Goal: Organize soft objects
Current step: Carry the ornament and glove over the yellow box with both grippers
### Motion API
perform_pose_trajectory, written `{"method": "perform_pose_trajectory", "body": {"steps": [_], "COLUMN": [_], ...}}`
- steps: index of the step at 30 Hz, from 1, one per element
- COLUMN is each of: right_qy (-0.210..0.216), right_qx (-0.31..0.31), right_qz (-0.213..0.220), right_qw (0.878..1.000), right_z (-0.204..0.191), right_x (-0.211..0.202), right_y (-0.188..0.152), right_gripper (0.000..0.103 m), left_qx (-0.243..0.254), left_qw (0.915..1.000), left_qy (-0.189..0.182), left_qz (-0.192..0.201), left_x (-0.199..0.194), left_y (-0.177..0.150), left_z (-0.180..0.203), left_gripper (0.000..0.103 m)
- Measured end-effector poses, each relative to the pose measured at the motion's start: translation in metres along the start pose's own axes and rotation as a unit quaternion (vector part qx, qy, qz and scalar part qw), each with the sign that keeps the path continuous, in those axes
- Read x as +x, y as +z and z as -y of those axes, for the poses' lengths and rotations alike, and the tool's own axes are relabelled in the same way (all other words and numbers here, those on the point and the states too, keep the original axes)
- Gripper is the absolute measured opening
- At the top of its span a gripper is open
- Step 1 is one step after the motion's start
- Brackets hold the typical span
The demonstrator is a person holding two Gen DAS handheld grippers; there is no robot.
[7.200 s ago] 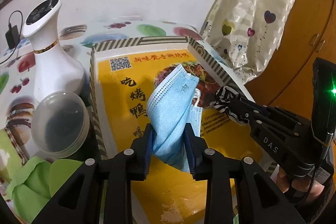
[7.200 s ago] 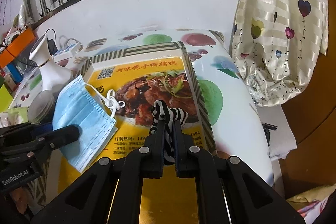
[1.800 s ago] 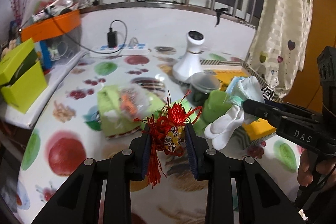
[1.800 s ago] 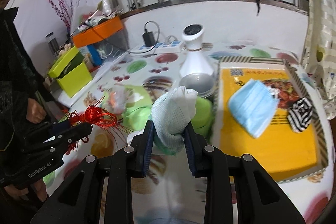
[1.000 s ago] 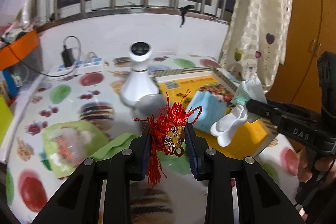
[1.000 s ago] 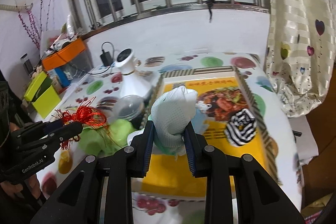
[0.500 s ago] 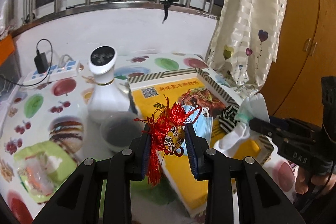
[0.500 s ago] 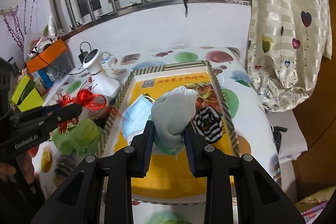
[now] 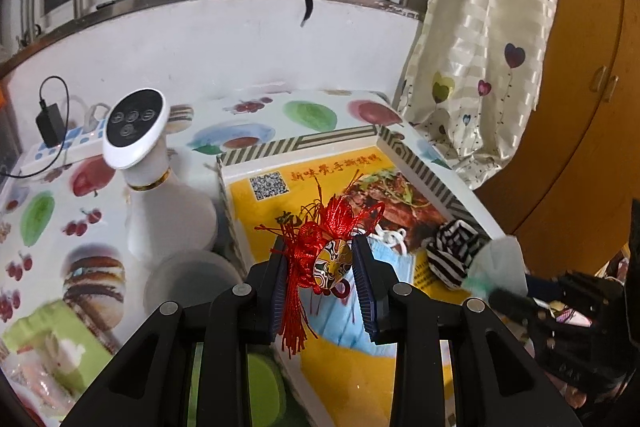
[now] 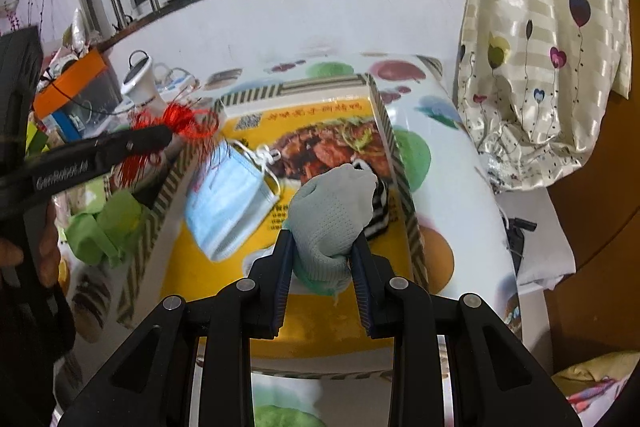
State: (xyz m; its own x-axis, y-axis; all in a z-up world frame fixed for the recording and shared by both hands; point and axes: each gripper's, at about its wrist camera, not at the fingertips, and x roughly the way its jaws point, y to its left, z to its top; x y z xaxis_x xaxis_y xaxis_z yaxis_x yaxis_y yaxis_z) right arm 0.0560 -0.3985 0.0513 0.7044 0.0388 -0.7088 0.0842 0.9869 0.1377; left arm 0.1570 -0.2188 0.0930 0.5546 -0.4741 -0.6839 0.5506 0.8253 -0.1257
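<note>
My left gripper is shut on a red tassel ornament with a painted mask face, held above the left edge of the yellow tray. My right gripper is shut on a pale green-white sock, held over the tray near its right side. A blue face mask and a black-and-white striped scrunchie lie in the tray. In the right wrist view the sock hides most of the scrunchie. The left gripper and tassel show at the left there.
A white vase-shaped device and a clear round lid stand left of the tray. Green items lie by the tray's left wall. A heart-patterned curtain hangs at the right, a wooden cabinet beyond it.
Both grippers have moved right and forward toward the tray, still holding the tassel and the sock. The tray now sits closer beneath them.
</note>
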Motion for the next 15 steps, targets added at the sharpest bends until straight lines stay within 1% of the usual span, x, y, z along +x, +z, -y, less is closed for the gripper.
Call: {"method": "perform_pose_trajectory", "body": {"steps": [7, 15], "right_qy": [0.008, 0.012], "right_qx": [-0.001, -0.002], "right_qz": [-0.012, -0.026], "right_qw": [1.000, 1.000], "right_z": [0.004, 0.001], "right_x": [0.009, 0.020], "right_y": [-0.004, -0.007], "right_gripper": [0.029, 0.030], "left_qx": [-0.008, -0.017], "left_qw": [0.9999, 0.9993], "left_qy": [0.010, 0.018], "left_qz": [-0.008, -0.027], "left_x": [0.020, 0.041], "left_y": [0.008, 0.008], "left_z": [-0.003, -0.003], "left_gripper": [0.029, 0.029]}}
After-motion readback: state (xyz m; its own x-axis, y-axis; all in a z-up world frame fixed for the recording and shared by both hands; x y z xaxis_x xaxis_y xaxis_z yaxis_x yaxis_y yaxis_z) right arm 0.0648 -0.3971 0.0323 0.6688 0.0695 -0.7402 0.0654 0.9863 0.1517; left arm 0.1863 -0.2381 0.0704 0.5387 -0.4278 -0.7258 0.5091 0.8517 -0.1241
